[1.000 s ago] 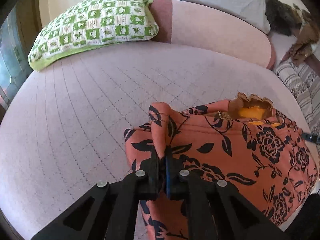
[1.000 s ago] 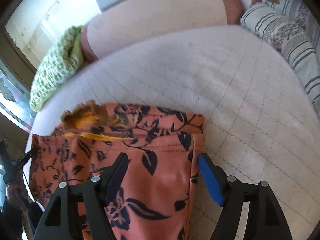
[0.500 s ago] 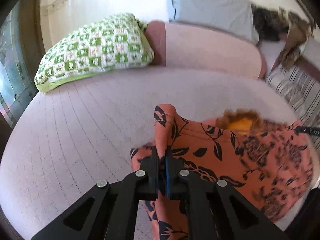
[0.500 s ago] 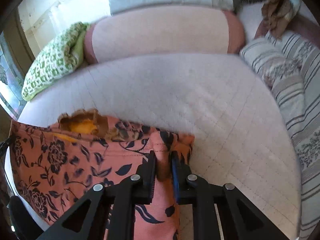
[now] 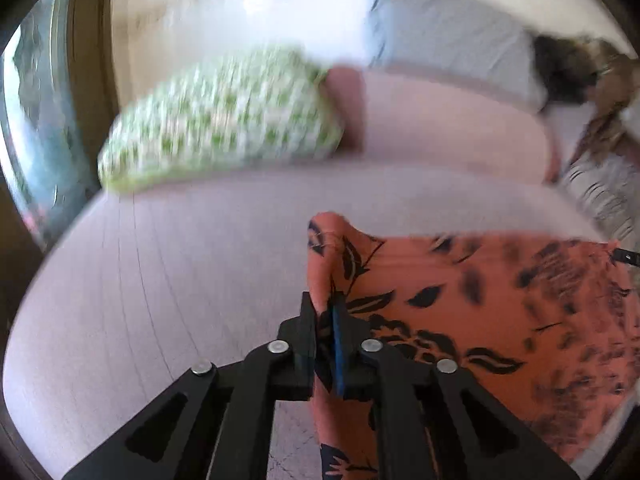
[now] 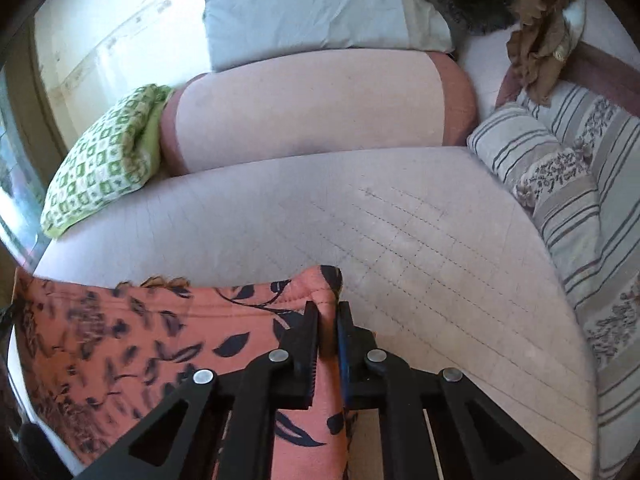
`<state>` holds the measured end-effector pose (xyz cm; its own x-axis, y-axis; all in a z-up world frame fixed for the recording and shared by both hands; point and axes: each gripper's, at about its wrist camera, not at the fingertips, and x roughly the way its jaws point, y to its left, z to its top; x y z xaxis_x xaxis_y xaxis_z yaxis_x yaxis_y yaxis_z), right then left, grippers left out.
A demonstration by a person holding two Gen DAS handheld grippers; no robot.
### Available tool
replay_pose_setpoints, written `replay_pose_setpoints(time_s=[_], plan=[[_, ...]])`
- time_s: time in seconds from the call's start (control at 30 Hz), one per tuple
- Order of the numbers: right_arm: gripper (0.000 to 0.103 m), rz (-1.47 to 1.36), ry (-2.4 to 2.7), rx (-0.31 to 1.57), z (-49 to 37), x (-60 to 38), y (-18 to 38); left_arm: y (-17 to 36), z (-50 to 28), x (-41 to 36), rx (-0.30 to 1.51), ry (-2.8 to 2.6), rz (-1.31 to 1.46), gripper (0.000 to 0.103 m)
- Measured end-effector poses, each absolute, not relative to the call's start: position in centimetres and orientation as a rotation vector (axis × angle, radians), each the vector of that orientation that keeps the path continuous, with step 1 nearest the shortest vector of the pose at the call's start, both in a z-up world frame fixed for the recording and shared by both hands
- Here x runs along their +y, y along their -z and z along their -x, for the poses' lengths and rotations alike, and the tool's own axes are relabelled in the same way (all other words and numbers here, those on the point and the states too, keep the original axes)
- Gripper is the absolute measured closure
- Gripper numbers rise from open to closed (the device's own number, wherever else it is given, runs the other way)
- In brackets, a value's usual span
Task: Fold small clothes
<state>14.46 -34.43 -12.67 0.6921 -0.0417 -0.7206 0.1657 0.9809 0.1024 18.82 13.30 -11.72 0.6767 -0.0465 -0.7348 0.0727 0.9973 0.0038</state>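
An orange garment with a dark floral print (image 5: 460, 300) hangs stretched between my two grippers above the pale pink bed (image 5: 180, 260). My left gripper (image 5: 326, 312) is shut on the garment's left corner. My right gripper (image 6: 328, 316) is shut on its right corner, and the cloth (image 6: 160, 340) spreads to the left in the right wrist view. A frilly yellow-brown edge (image 6: 160, 282) peeks over the top hem there. The left wrist view is motion-blurred.
A green-and-white checked pillow (image 6: 104, 160) lies at the back left next to a long pink bolster (image 6: 312, 104). A pale blue pillow (image 6: 312, 4) and dark and brown clothes (image 6: 540, 28) lie behind. Striped cushions (image 6: 560, 184) line the right side.
My right gripper shut on the garment's right corner. Both grippers lifted the garment off the bed, and the views tilted up toward the pillows.
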Motion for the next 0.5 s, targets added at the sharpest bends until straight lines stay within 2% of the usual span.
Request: replay_pose_setpoints(time_s=[0.03,0.1,0.13,0.23,0.4,0.43,0.47,0.5], plan=[[0.080,-0.160,0.083,0.845,-15.7,-34.7,14.9,13.5,-19.7,13.4,0.892,0.042,-0.042,0.093],[0.077,-0.176,0.134,1.004,-17.3,-35.2,18.8,15.5,-20.0,14.0,0.961,-0.017,-0.053,0.087],[0.077,-0.221,0.156,0.999,-16.6,-35.7,19.6,15.1,-19.4,14.7,0.948,-0.025,-0.021,0.081],[0.076,-0.237,0.180,0.874,-12.9,-35.7,17.0,12.3,-17.1,16.0,0.856,-0.065,0.008,0.074],[0.076,-0.213,0.026,0.813,-7.0,-32.7,12.5,7.9,-11.5,15.2,0.775,0.048,0.031,0.071],[0.071,-0.222,-0.025,0.807,-6.1,-31.6,12.2,7.7,-10.5,14.5,0.762,0.078,0.021,0.062],[0.055,-0.239,-0.080,0.805,-5.2,-30.7,12.0,7.6,-9.3,13.7,0.752,0.113,0.010,0.050],[0.039,-0.263,-0.130,0.807,-4.4,-30.1,12.3,8.1,-8.4,12.9,0.756,0.145,-0.002,0.046]])
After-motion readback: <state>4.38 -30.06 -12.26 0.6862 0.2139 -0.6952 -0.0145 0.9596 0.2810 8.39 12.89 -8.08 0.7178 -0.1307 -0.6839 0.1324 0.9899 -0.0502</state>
